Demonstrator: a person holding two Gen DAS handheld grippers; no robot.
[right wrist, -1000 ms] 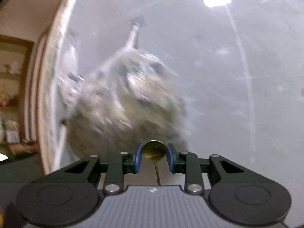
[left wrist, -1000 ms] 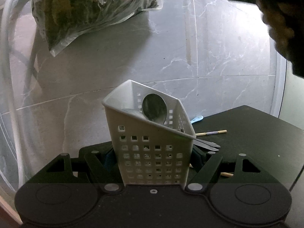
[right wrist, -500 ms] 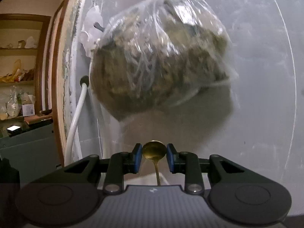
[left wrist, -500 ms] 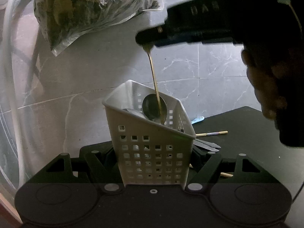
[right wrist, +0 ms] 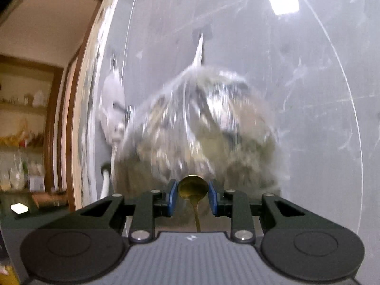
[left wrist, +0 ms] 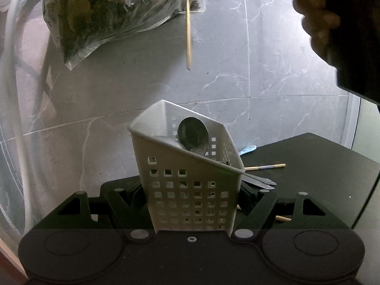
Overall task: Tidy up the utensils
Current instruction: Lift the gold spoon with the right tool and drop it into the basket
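My left gripper is shut on a white perforated utensil caddy and holds it tilted on the black table. Two metal spoons stand inside it. My right gripper is shut on a gold spoon, bowl between the blue pads, handle pointing back under the gripper. In the left wrist view the gold spoon's handle hangs high above the caddy, its top end out of frame.
Chopsticks, a metal knife and a blue-handled utensil lie on the table behind the caddy. A plastic bag of greens and a white hose hang on the grey marble wall.
The right gripper has lifted the gold spoon up out of the caddy, so its handle tip now hangs well above the rim. The caddy and left gripper have stayed still.
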